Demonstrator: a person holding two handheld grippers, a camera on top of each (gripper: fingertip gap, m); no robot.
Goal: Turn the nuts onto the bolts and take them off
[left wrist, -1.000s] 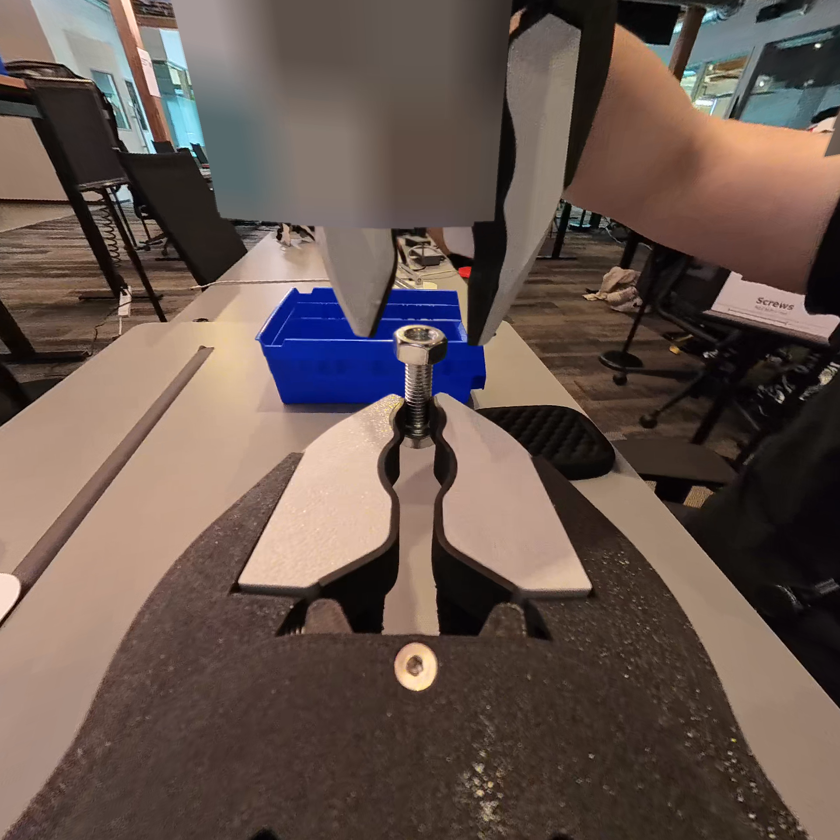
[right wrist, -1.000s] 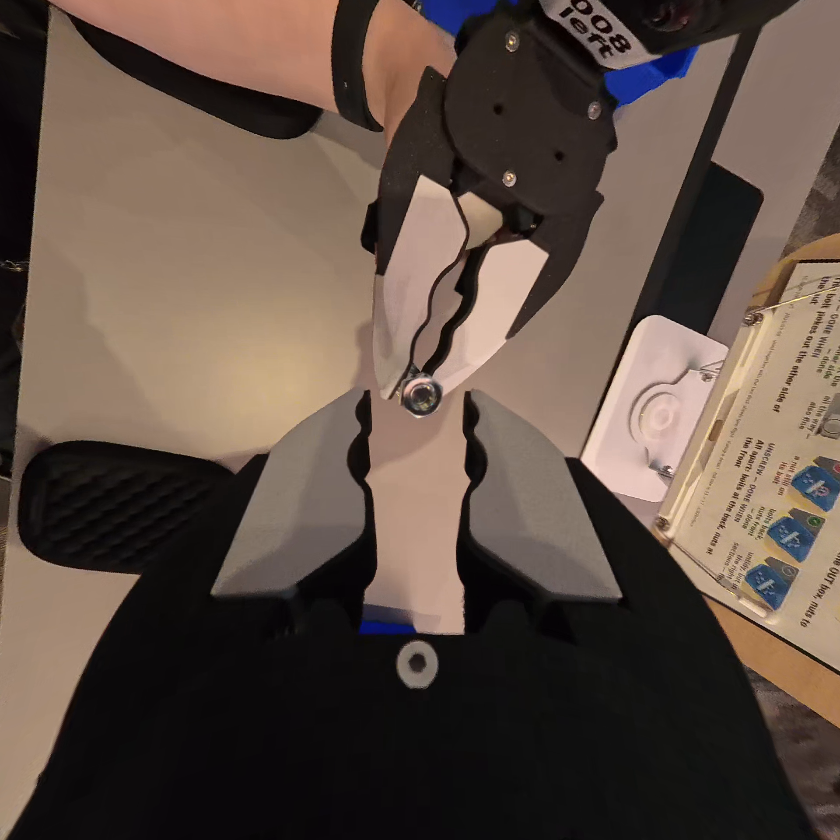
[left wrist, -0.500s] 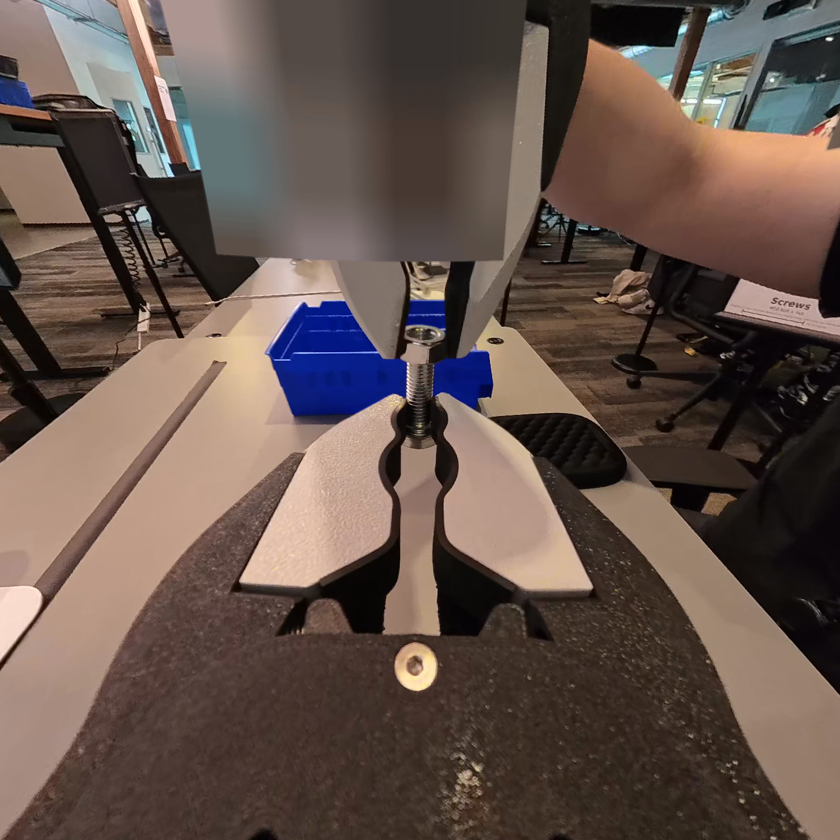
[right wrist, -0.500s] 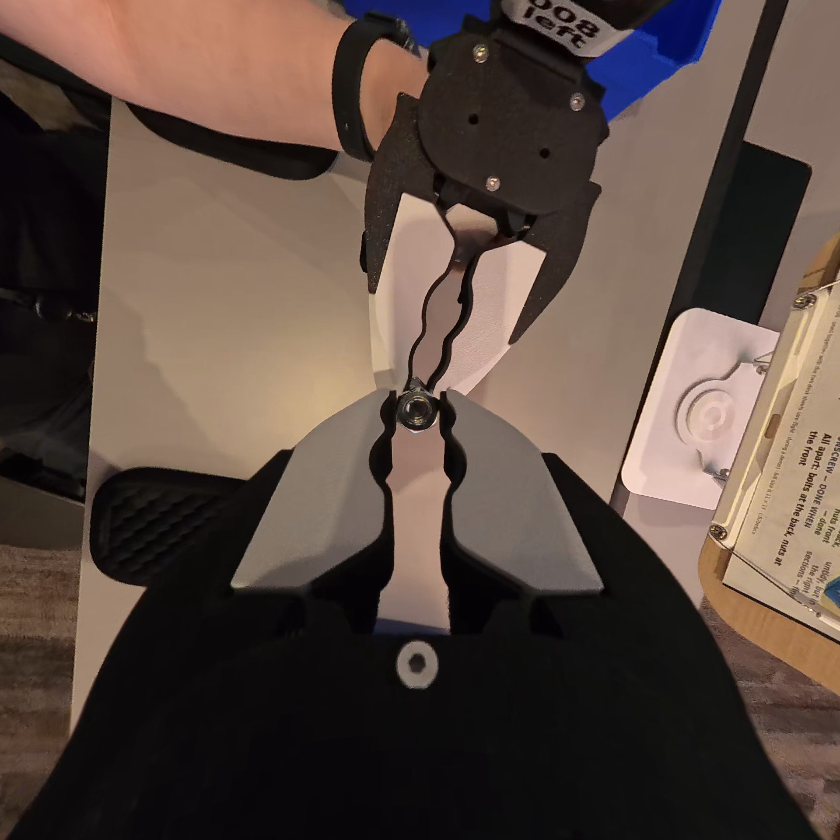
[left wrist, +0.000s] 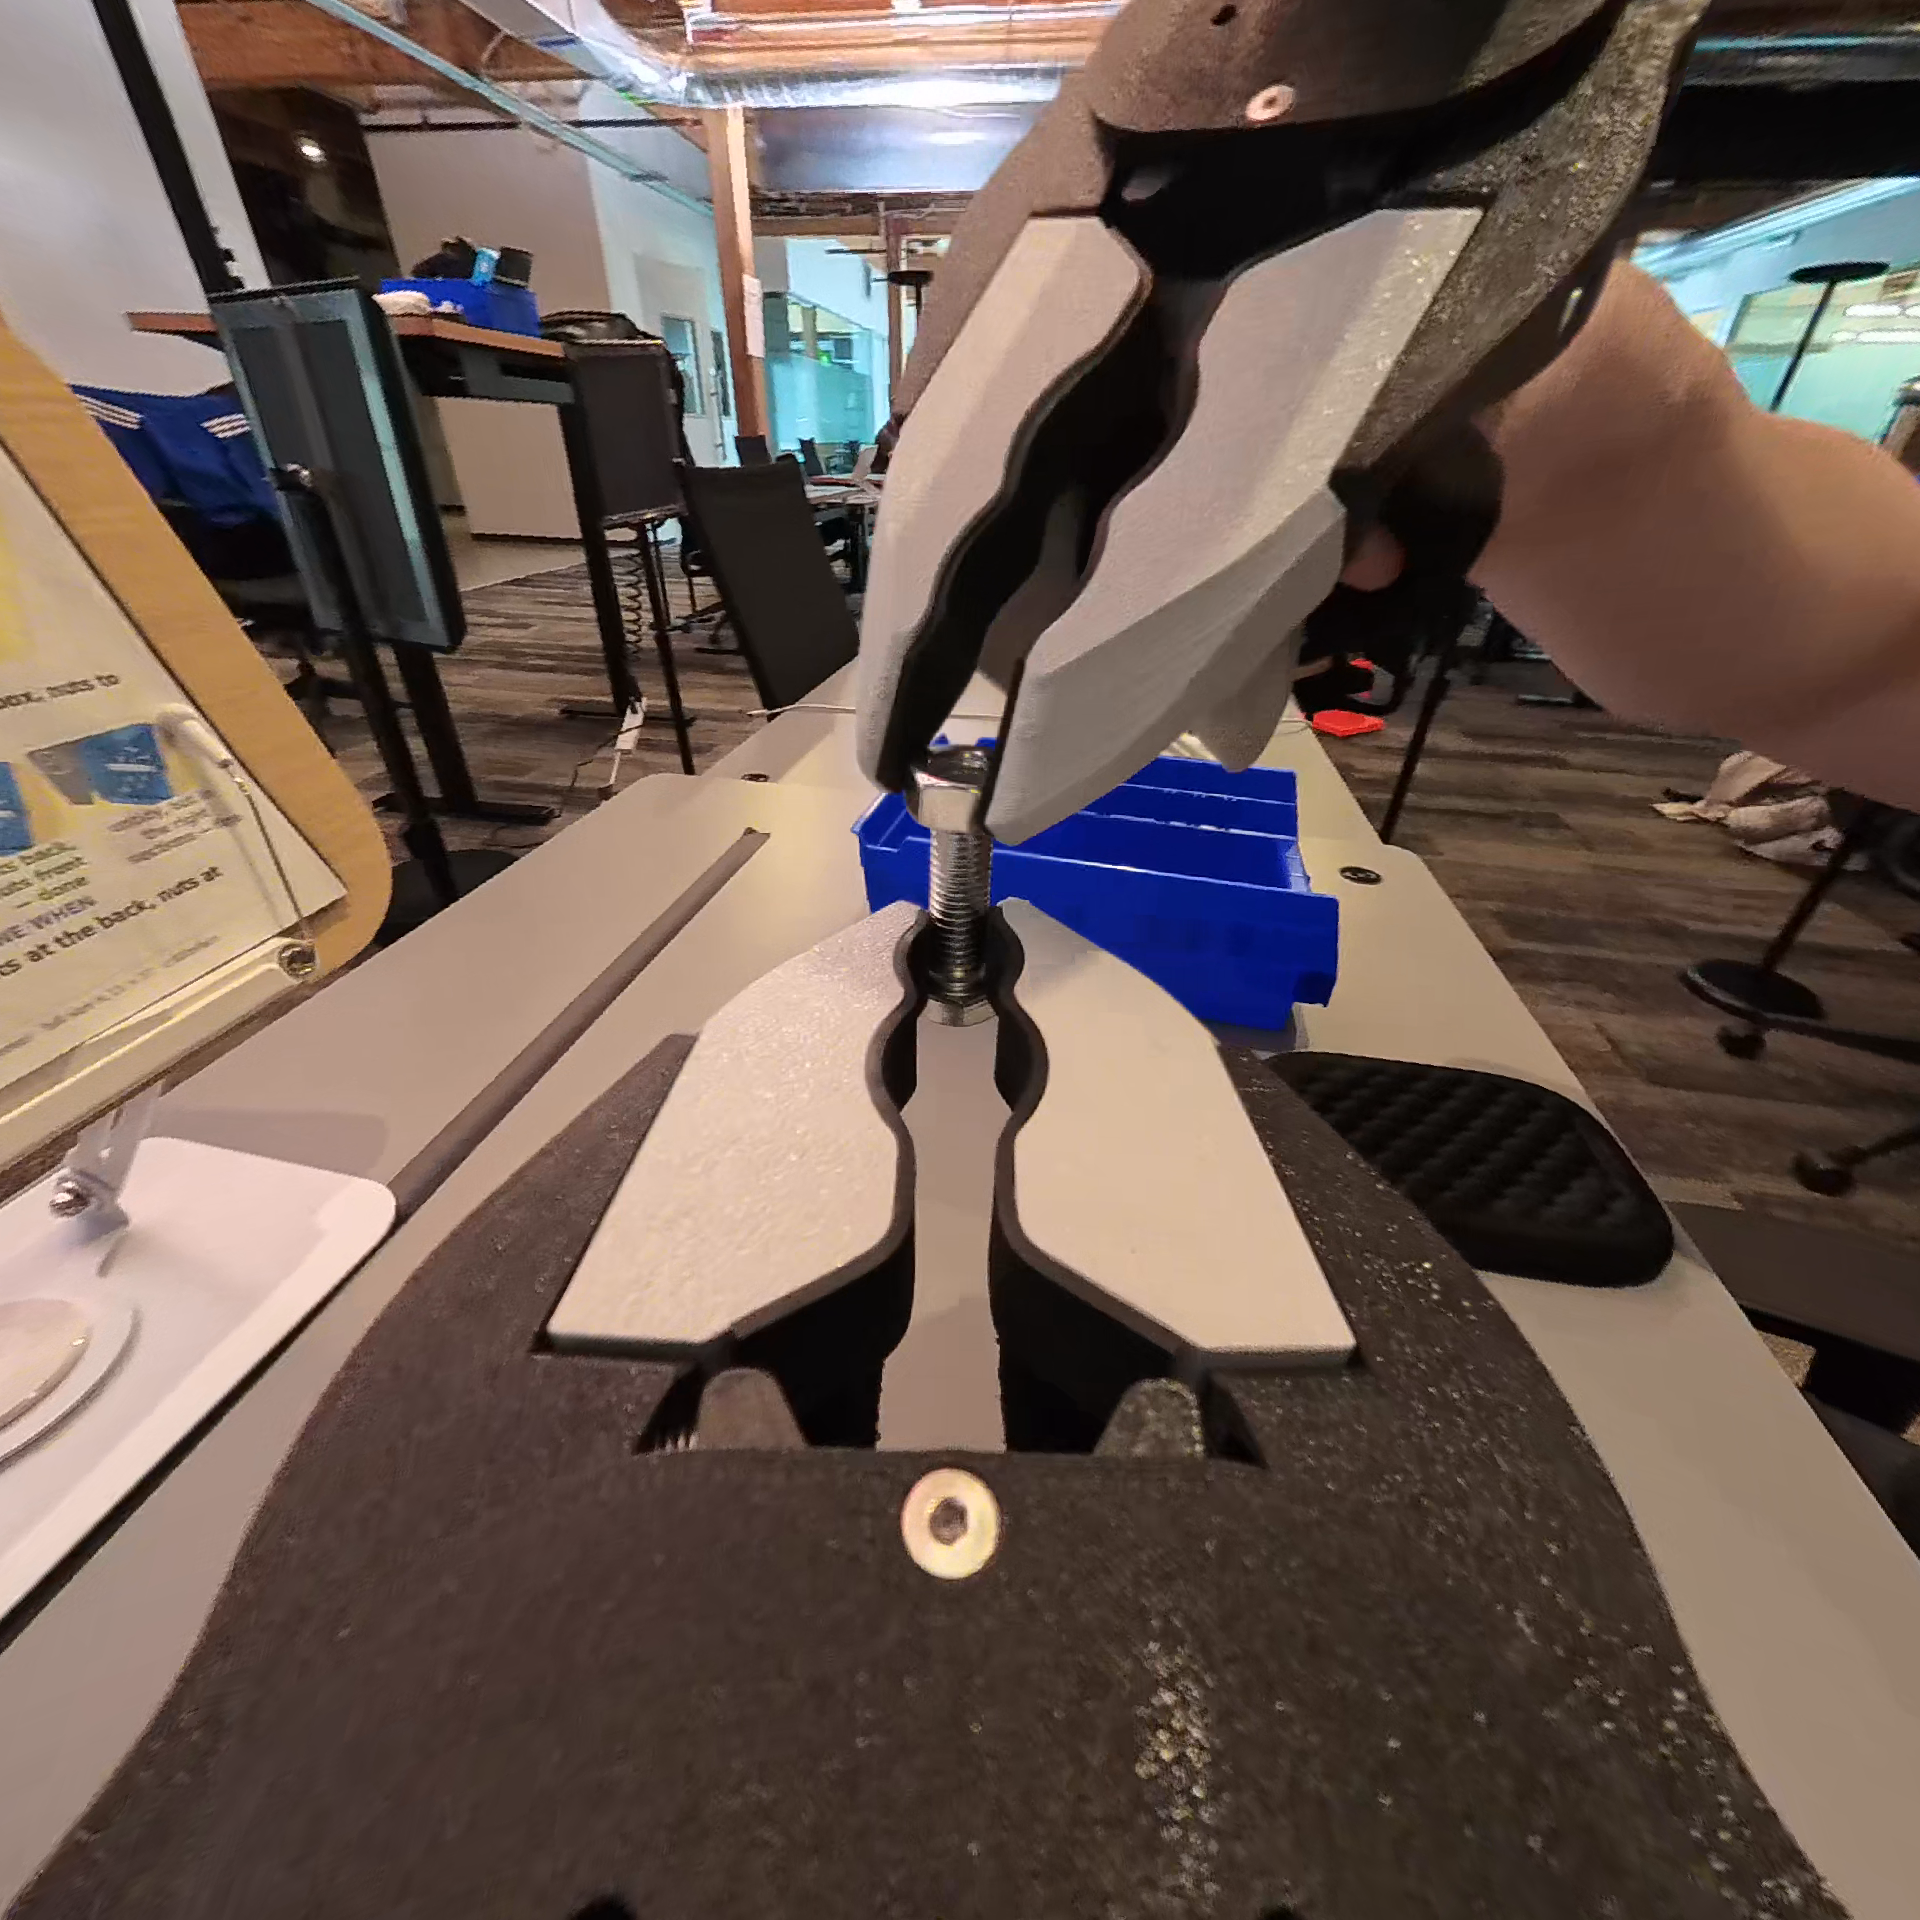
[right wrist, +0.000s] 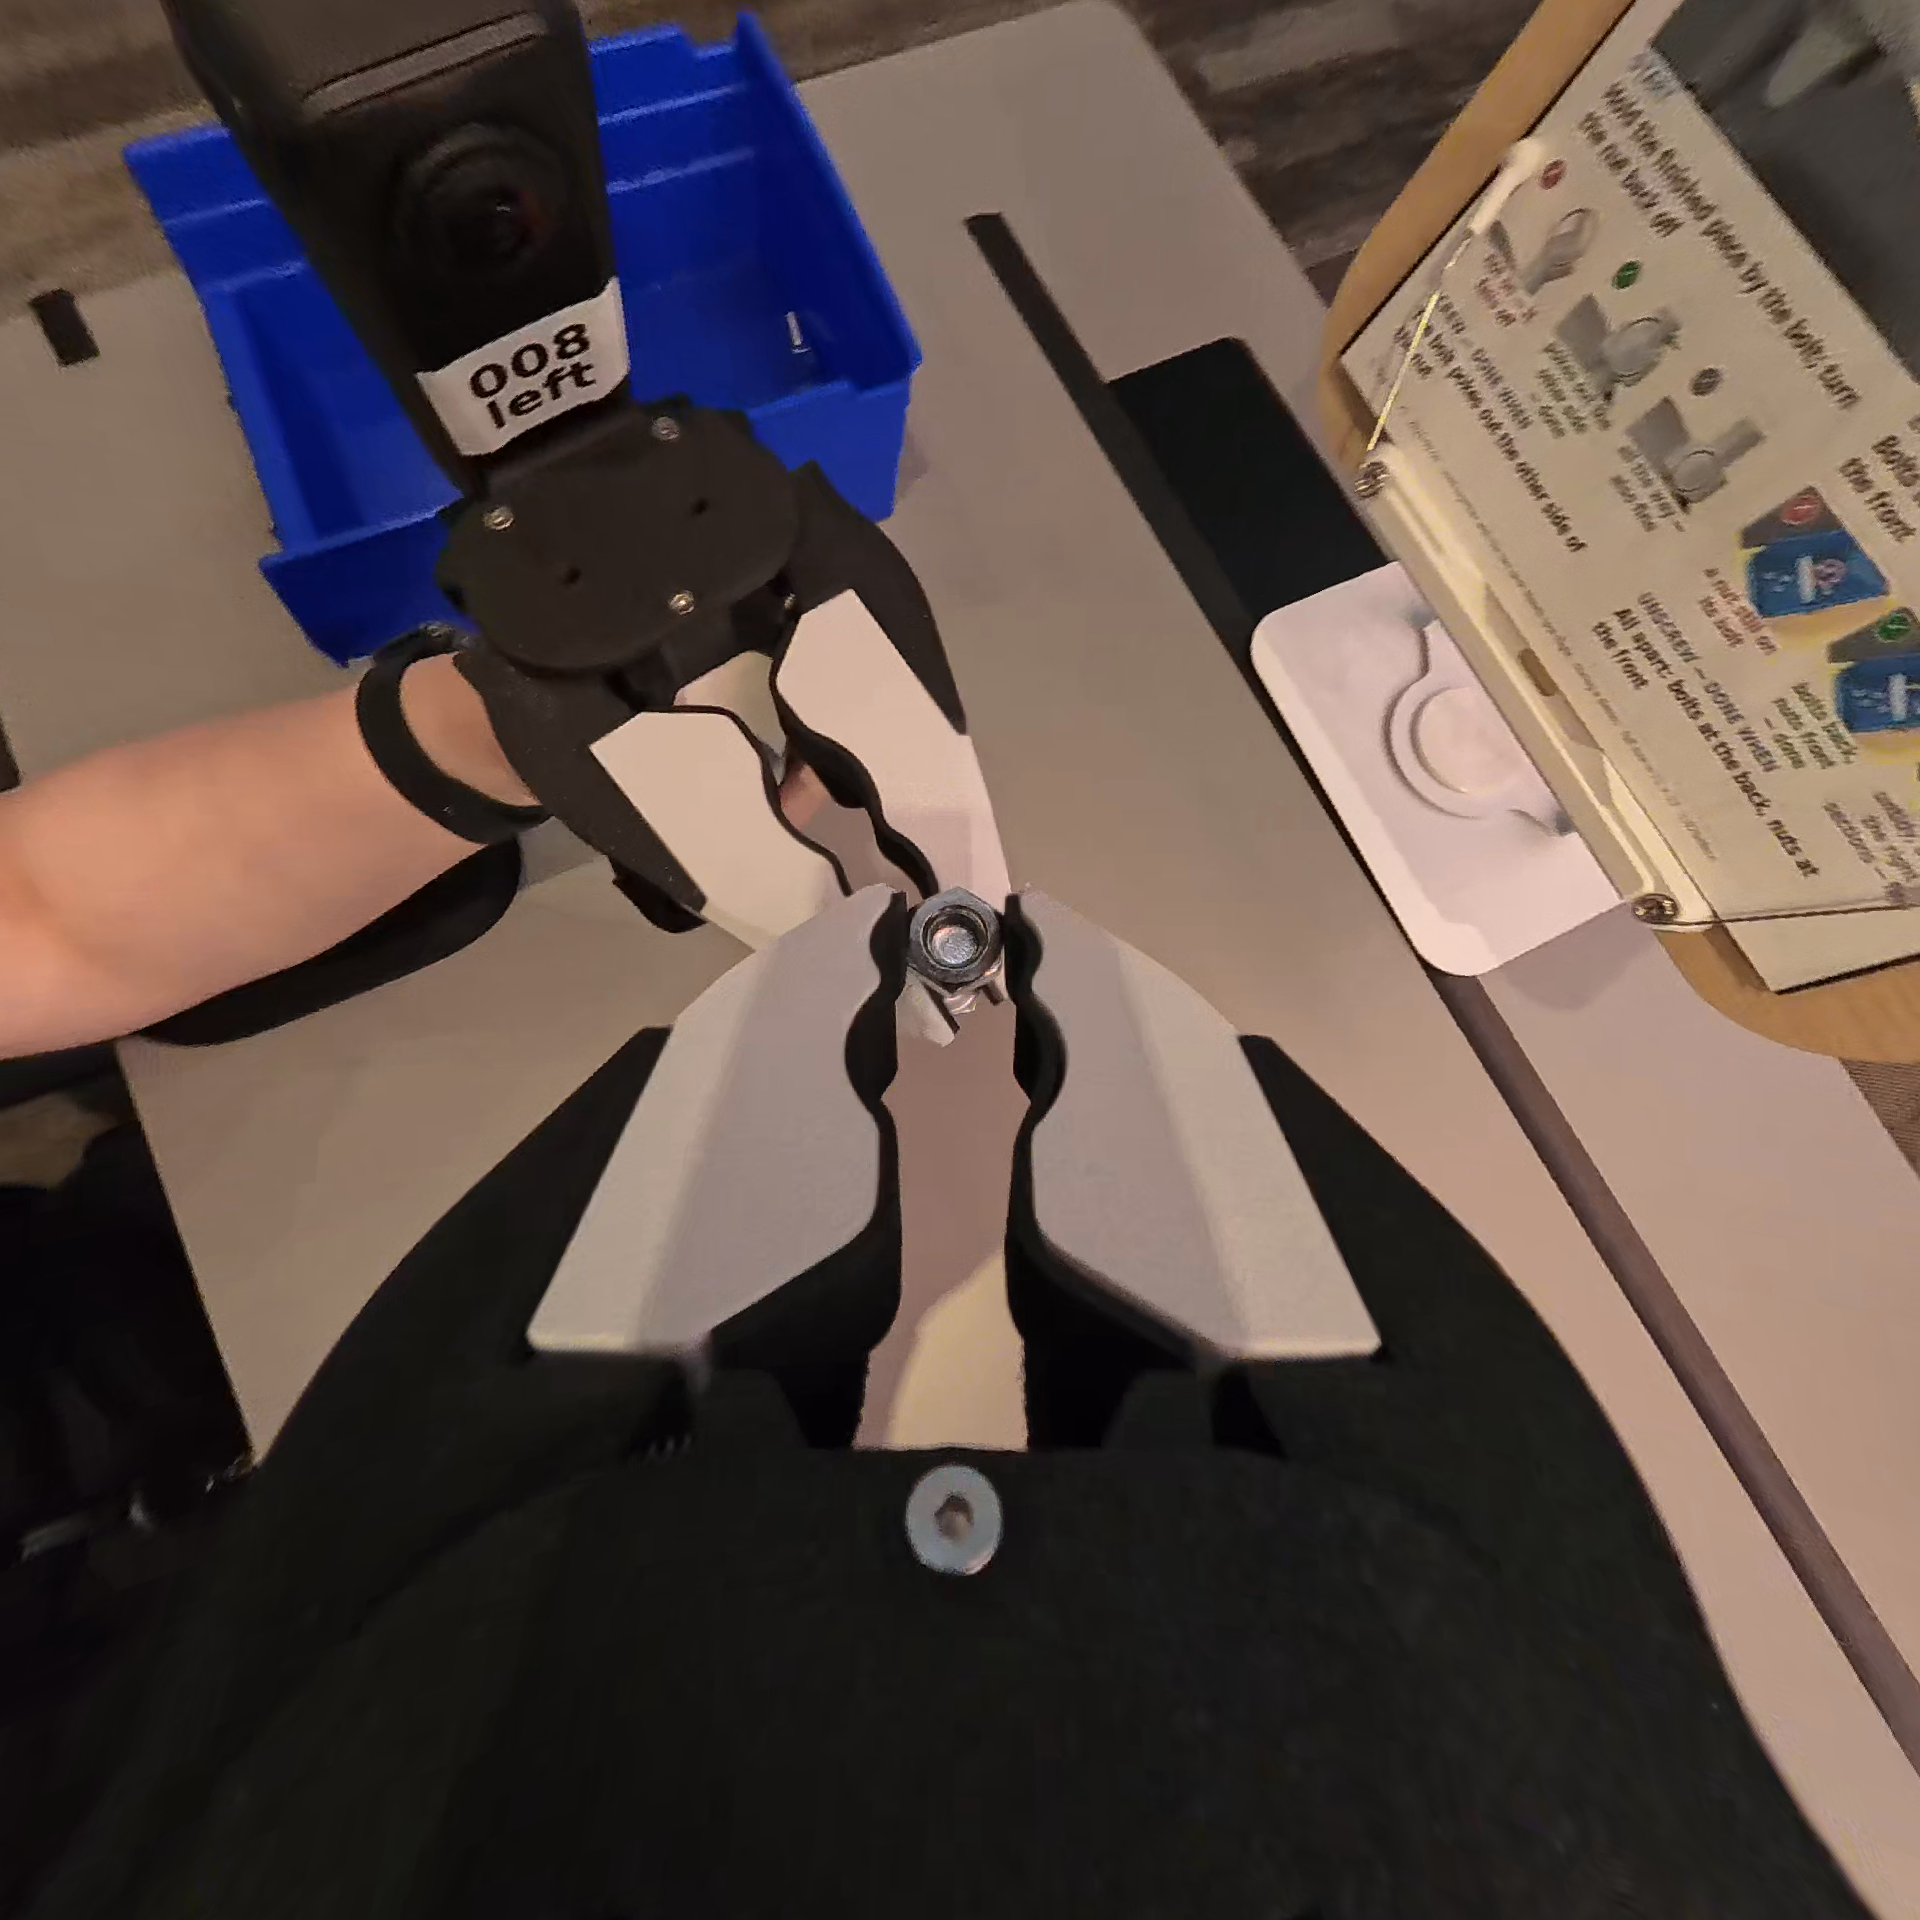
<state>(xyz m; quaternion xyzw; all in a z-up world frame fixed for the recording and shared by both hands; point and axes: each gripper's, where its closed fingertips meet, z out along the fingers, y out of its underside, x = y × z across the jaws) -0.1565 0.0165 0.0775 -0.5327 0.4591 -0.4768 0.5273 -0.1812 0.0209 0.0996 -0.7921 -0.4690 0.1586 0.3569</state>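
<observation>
Blue plastic bin point(left wrist: 1143, 883) sits on the grey table point(left wrist: 468, 997), behind both grippers. In the right wrist view its floor is mostly bare; one small metal fastener point(right wrist: 796, 335) lies near the right wall. Dividers run lengthwise through it.

Bolt point(left wrist: 958, 883) stands upright above the table, threaded shank bright and silvery. Left gripper point(left wrist: 961, 971) is closed on its lower end; the curved notches near the fingertips wrap the shank, the rest of the jaws nearly meeting. Whether the bolt's head is down there cannot be told, since the fingers hide it.

Nut point(left wrist: 948, 798), hexagonal and the same bright steel, sits at the top of the shank. Right gripper point(left wrist: 951, 795) comes down from above at a tilt, jaws drawn in narrow, fingertips pressed on opposite flats of the nut. From the right wrist view the nut point(right wrist: 954, 943) shows end-on, bolt tip visible in its bore, between the grey fingers point(right wrist: 769, 1101).

Black textured pad point(left wrist: 1475, 1164) lies on the table right of the left gripper. A wood-framed instruction sheet point(right wrist: 1662, 520) stands on a white base point(right wrist: 1423, 769) to the left.
</observation>
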